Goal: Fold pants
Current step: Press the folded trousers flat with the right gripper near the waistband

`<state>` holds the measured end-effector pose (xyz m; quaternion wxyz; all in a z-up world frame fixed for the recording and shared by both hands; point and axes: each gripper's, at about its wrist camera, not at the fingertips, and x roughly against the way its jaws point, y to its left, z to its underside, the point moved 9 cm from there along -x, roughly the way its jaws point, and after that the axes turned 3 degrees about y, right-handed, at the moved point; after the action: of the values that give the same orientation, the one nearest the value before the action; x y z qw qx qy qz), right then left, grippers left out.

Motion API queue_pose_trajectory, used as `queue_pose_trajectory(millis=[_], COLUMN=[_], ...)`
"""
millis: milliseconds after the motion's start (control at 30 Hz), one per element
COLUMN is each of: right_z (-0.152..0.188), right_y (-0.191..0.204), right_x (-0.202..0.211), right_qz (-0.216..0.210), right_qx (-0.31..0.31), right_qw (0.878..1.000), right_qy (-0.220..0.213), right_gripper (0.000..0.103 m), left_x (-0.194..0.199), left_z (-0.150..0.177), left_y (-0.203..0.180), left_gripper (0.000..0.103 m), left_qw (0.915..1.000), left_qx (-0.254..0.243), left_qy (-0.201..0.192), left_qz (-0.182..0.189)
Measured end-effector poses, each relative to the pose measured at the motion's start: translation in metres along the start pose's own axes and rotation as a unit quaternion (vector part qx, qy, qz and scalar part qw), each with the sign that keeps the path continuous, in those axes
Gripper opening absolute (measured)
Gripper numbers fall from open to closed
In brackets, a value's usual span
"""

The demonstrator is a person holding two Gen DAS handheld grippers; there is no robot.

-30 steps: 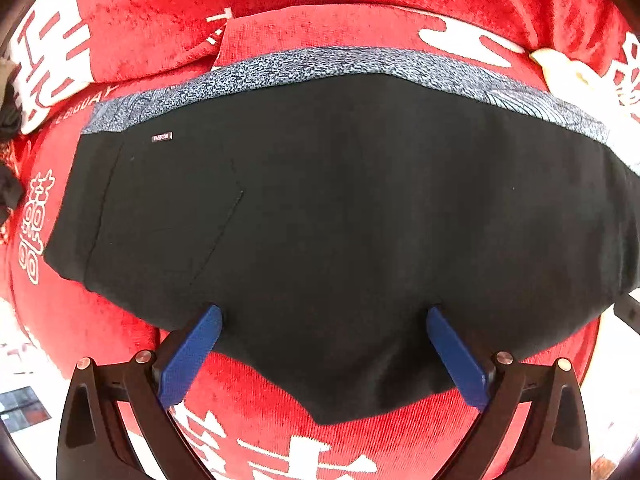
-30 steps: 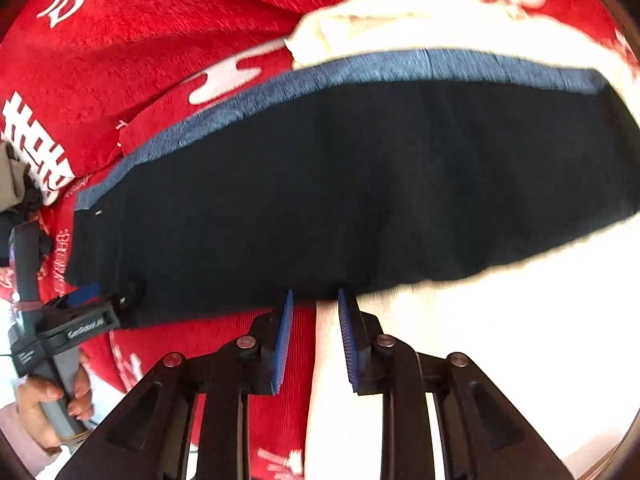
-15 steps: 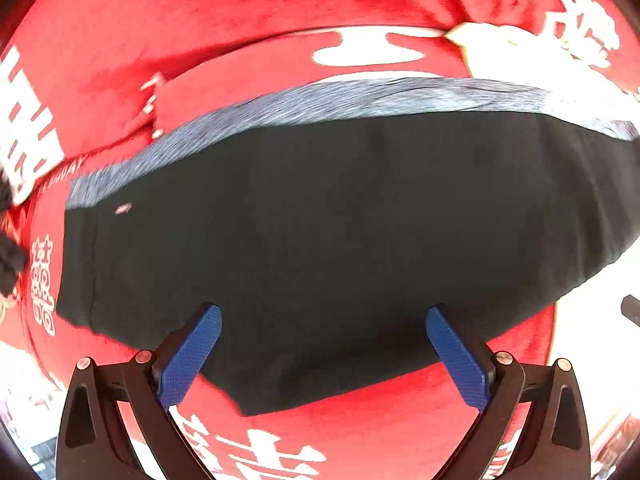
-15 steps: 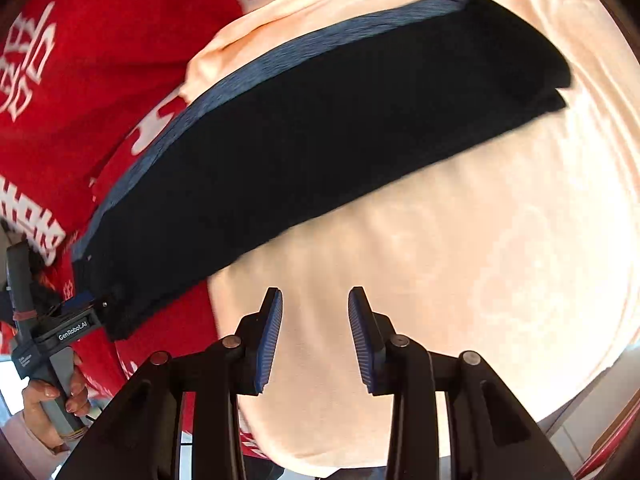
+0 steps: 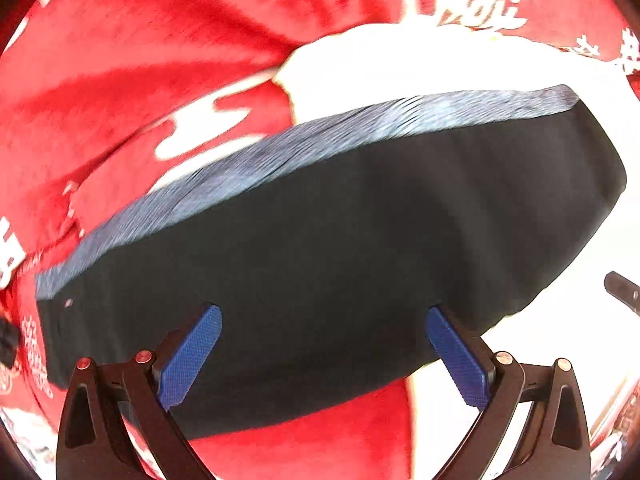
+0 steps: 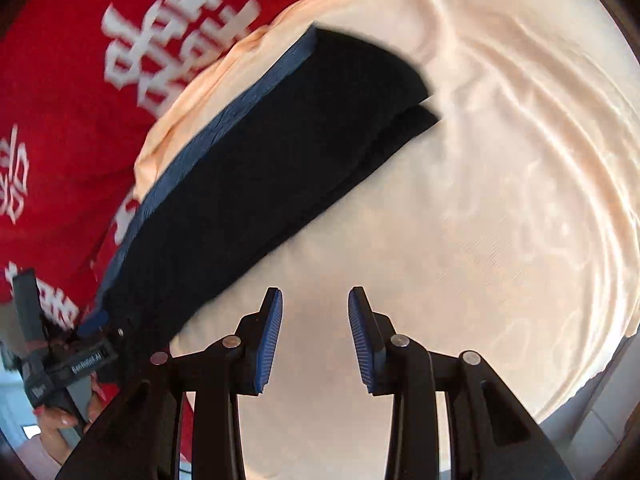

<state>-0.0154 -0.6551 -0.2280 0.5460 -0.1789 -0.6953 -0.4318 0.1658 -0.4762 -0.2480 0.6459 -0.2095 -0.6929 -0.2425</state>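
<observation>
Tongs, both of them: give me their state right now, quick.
Left tongs: open, holding nothing, over the pants.
Right tongs: open, holding nothing.

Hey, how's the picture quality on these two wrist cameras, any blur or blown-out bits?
Left wrist view: motion blur smears the grey waistband and the red blanket; the pale cloth is blown out to white. Right wrist view: sharper near the right gripper, the white characters on the red blanket streak at top left, and the black pants lose detail in the dark. Both show fisheye bending and dark corners.

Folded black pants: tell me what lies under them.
The black pants lie across a cream cloth and a red printed blanket. Where those two meet beneath the pants is covered.
</observation>
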Motion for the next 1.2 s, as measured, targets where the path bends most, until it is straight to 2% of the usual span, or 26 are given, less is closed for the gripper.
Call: queue_pose_trajectory(millis=[133,267,300,333,400,567,600,633,700,800,867,933,1033,1133,1200], right_z=[-0.036,-0.074,-0.079,-0.084,-0.085,-0.075,-0.071,-0.070,-0.066,-0.074,-0.092,-0.111,-0.128,-0.128,-0.135], right_y=[-0.028,-0.042,-0.044,-0.045,-0.046,-0.058,-0.066,-0.071,-0.079,-0.058,-0.026,0.007,0.053,0.079,0.081], right_x=[0.011,0.016,0.016,0.016,0.016,0.001,0.004,0.008,0.027,0.047,0.045,0.029,-0.014,-0.051,-0.058], right_qz=[-0.024,-0.056,-0.065,-0.073,-0.067,-0.040,-0.010,0.001,-0.009,-0.020,-0.034,-0.050,-0.075,-0.055,-0.039], right_qx=[-0.058,-0.094,-0.101,-0.106,-0.106,-0.117,-0.125,-0.130,-0.135,-0.084,-0.021,0.028,0.085,0.140,0.151], right_qw=[0.997,0.992,0.990,0.989,0.990,0.991,0.991,0.990,0.988,0.992,0.995,0.996,0.993,0.989,0.988], right_qy=[-0.038,-0.069,-0.069,-0.069,-0.064,-0.051,-0.050,-0.053,-0.069,-0.097,-0.095,-0.075,-0.016,0.011,-0.002], right_gripper=[0.038,0.036,0.026,0.011,0.011,0.011,0.011,0.011,0.014,0.014,0.014,0.014,0.024,0.024,0.022], left_x=[-0.001,-0.012,-0.015,-0.017,-0.020,-0.022,-0.024,-0.024,-0.023,-0.021,-0.021,-0.028,-0.027,-0.031,-0.032], left_z=[-0.027,-0.039,-0.040,-0.040,-0.039,-0.039,-0.041,-0.042,-0.043,-0.043,-0.040,-0.037,-0.036,-0.041,-0.040], left_y=[-0.037,-0.061,-0.066,-0.070,-0.072,-0.071,-0.069,-0.069,-0.070,-0.074,-0.075,-0.066,-0.064,-0.068,-0.067], left_gripper=[0.103,0.103,0.103,0.103,0.103,0.103,0.103,0.103,0.103,0.103,0.103,0.103,0.103,0.103,0.103], left_qw=[0.9998,0.9999,0.9998,0.9998,0.9999,0.9996,0.9997,0.9997,0.9998,0.9997,0.9997,0.9996,0.9996,0.9996,0.9995], left_qx=[-0.001,-0.002,0.000,0.002,0.000,0.009,0.005,0.001,-0.002,-0.002,0.003,0.003,0.000,0.002,0.003], left_qy=[-0.014,-0.012,-0.009,-0.008,-0.012,-0.009,-0.011,-0.012,-0.016,-0.021,-0.023,-0.024,-0.025,-0.025,-0.025], left_qz=[0.016,0.012,0.016,0.016,0.010,0.026,0.023,0.019,0.014,0.012,0.012,0.012,0.012,0.016,0.018])
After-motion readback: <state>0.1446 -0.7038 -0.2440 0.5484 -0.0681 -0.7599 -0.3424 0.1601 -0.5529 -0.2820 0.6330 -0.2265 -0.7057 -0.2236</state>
